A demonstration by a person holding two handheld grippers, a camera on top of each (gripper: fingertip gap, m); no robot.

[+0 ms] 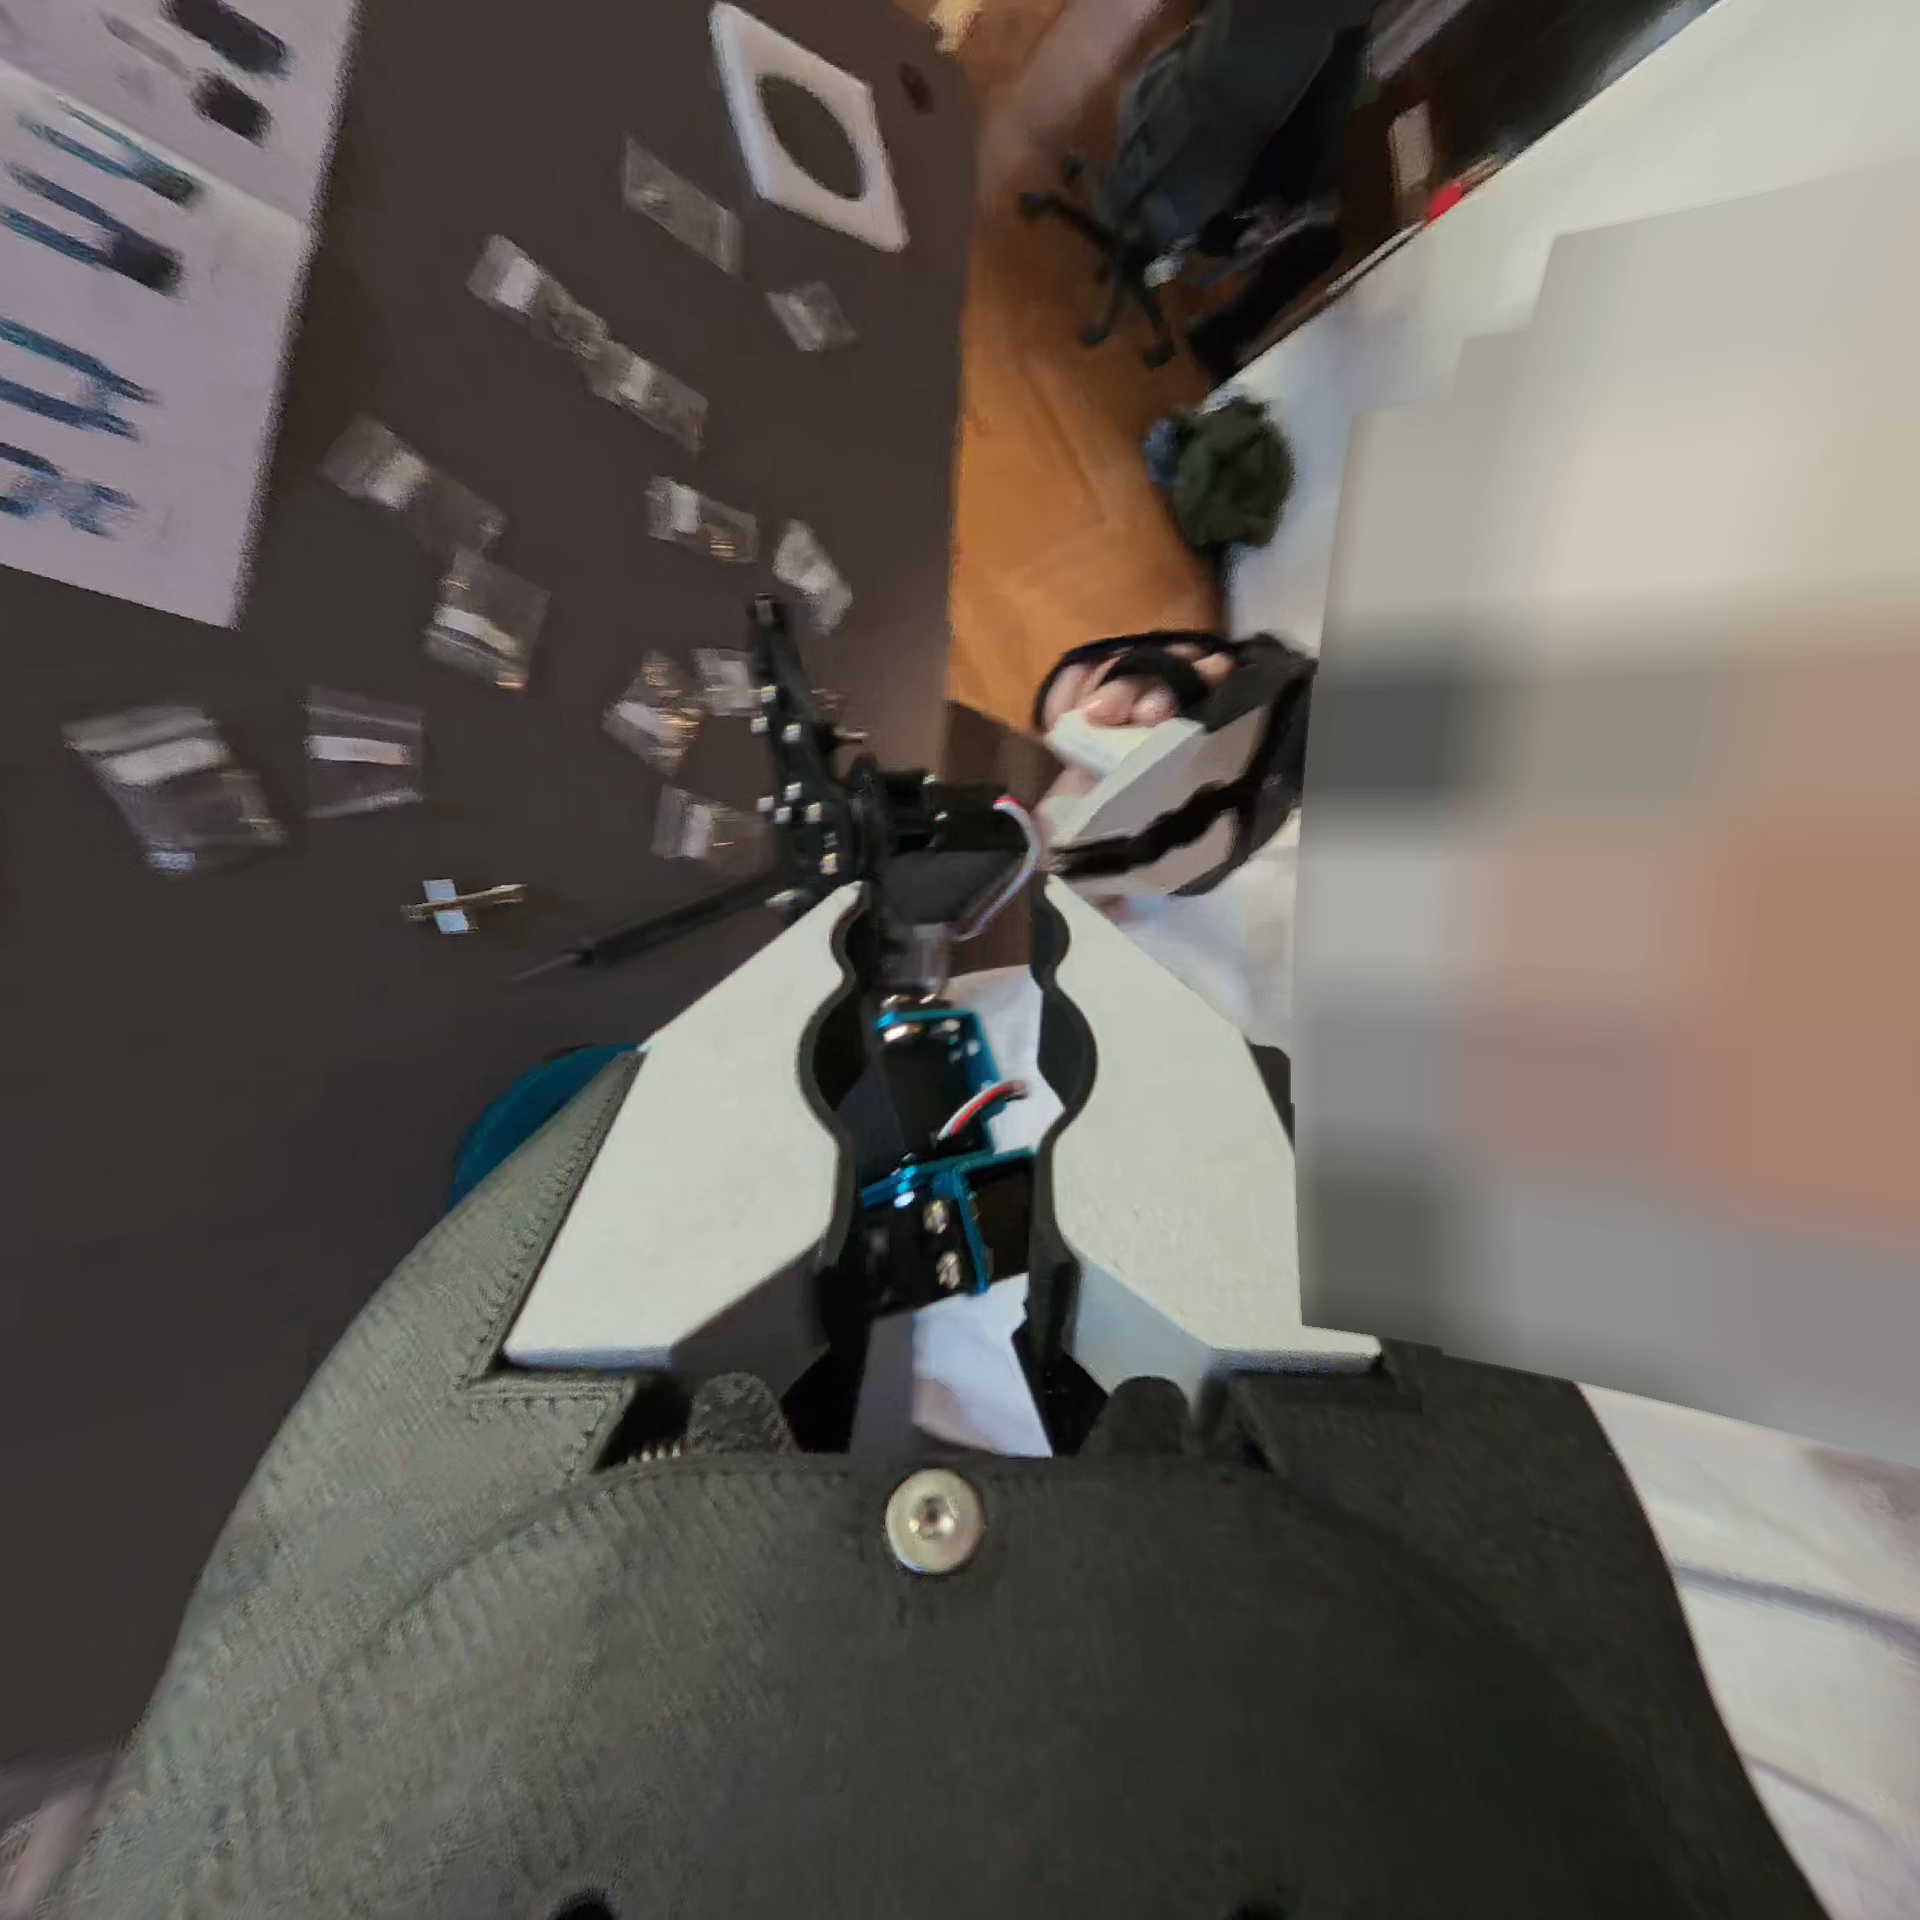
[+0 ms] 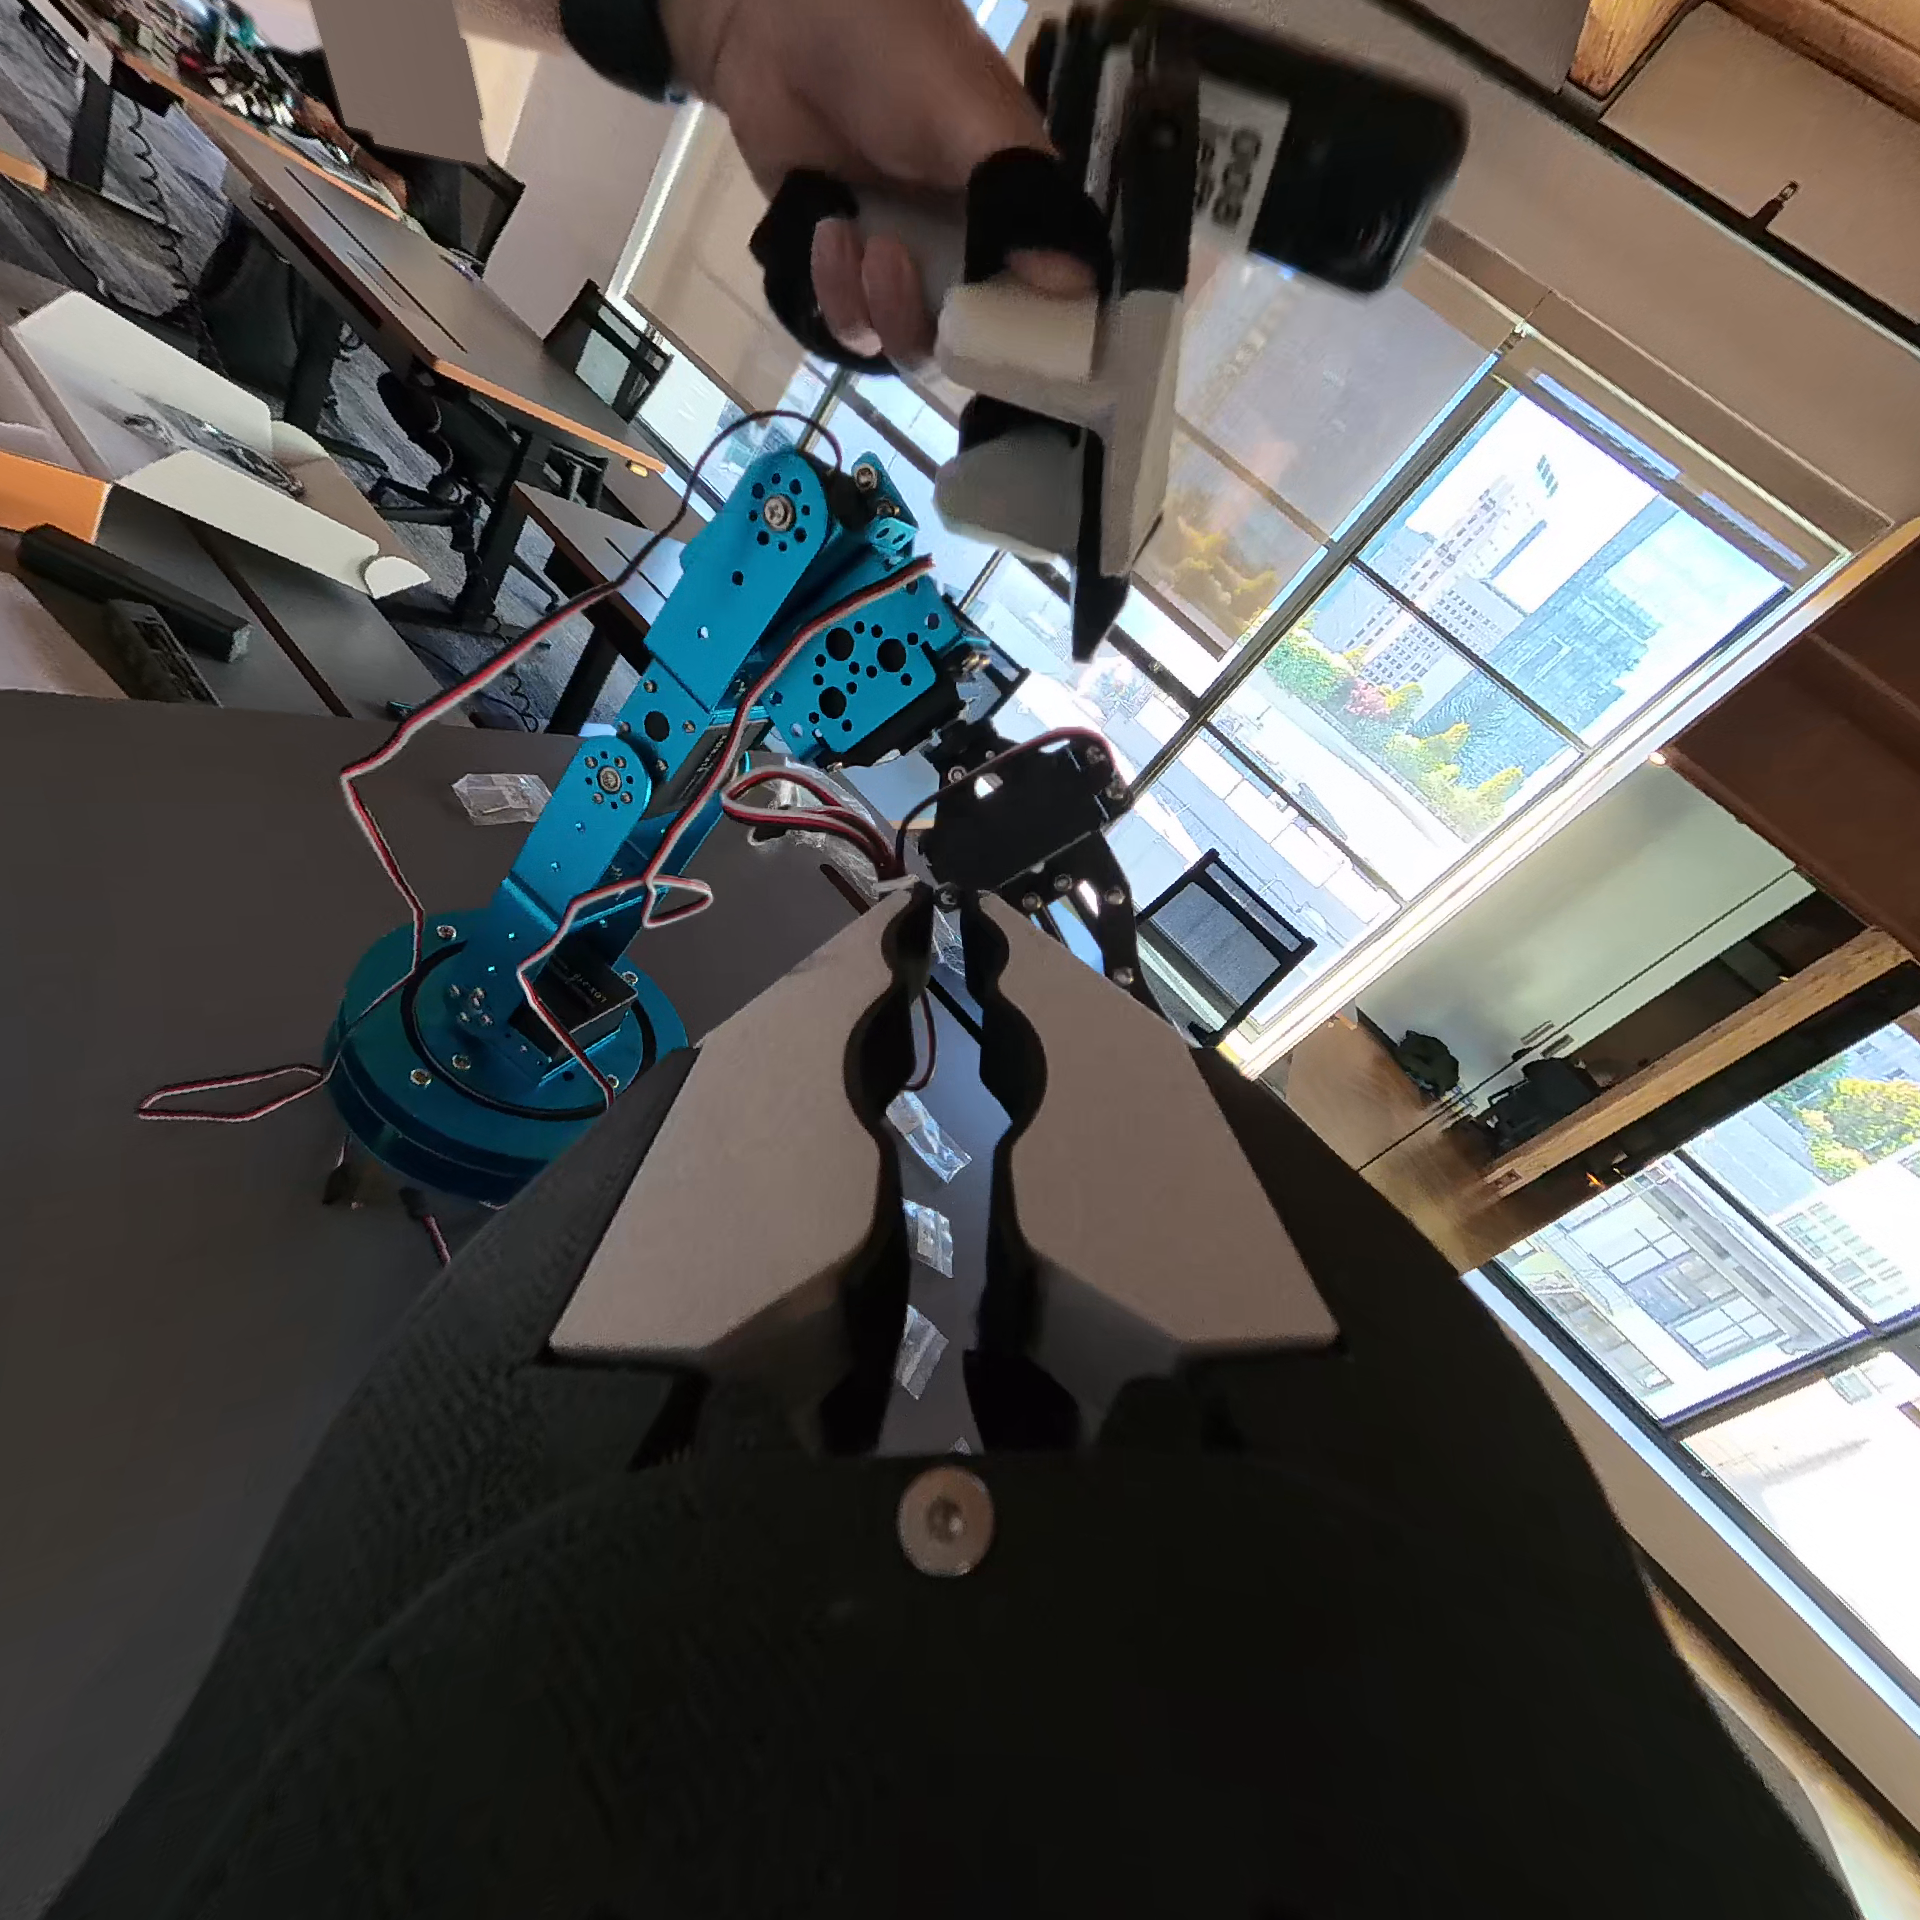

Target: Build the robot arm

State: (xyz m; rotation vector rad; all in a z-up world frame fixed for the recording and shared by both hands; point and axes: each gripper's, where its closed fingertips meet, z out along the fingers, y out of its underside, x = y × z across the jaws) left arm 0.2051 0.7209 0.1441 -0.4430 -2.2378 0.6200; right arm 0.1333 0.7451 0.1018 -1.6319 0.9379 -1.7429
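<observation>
On the dark tabletop [image 2: 156,883] stands a blue kit robot arm [image 2: 665,748], base down, wires trailing loose. The left gripper [image 1: 945,914], jaws spread wide, hangs above its upper links, gripping nothing. The right gripper [image 2: 940,904], nearly closed, pinches a servo wire [image 2: 920,987] beside the black claw [image 2: 1029,821]. Small clear bags [image 1: 488,613] litter the surface; windows lie beyond.

Holds the left gripper [image 1: 945,914] with jaws well apart, gripped from above in the left hand [image 2: 862,135] and pointed steeply downward. Holds the right gripper [image 2: 935,909] with jaws drawn in to a narrow slit, aimed toward the left one; cannot tell whether fully closed.
</observation>
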